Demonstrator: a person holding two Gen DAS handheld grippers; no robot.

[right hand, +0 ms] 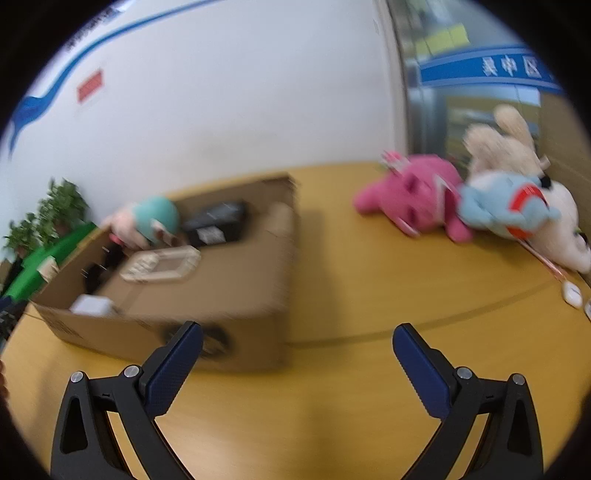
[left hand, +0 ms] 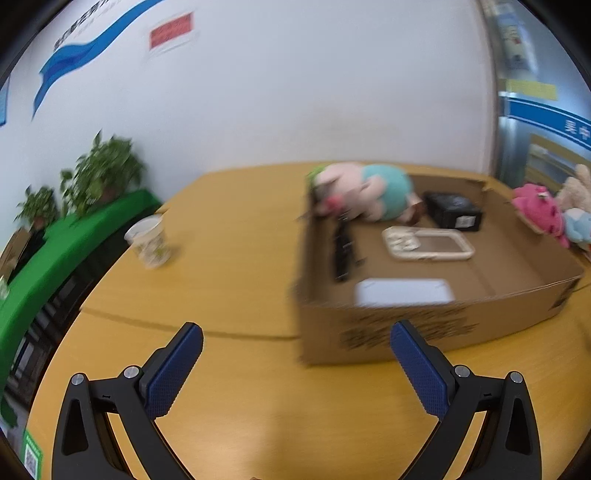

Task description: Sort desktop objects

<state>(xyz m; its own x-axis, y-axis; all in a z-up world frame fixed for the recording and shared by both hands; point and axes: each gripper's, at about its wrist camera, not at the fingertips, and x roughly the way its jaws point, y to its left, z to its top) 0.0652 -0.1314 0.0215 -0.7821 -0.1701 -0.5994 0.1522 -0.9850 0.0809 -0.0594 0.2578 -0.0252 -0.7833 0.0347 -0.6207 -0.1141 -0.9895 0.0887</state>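
Writing is showing on the blue sign (right hand: 484, 70) far ahead and to the right of the right gripper (right hand: 297, 338): white Chinese characters, too smeared to read with certainty. More printing is darkening the near wall of the cardboard box (left hand: 406, 332), but blur is making it illegible, as it is on the red notice (left hand: 171, 31) high on the wall.

Both grippers are standing wide with nothing between their blue pads. The left gripper (left hand: 297, 334) is hanging over bare yellow table (left hand: 229, 236), the box lying just ahead and to its right. Inside the box a pink and teal plush toy (left hand: 364, 190) is lying at the far end, with a black box (left hand: 452, 210) bearing a white label beside it, a white tray (left hand: 428, 242), a black strip (left hand: 343, 251) and a white card (left hand: 404, 291) nearer. A paper cup (left hand: 149, 240) is standing ahead to the left.

Ahead and right of the right gripper, a pink plush (right hand: 413, 195), a light blue plush (right hand: 506, 206) and a cream plush (right hand: 502, 140) are lying together on the table.
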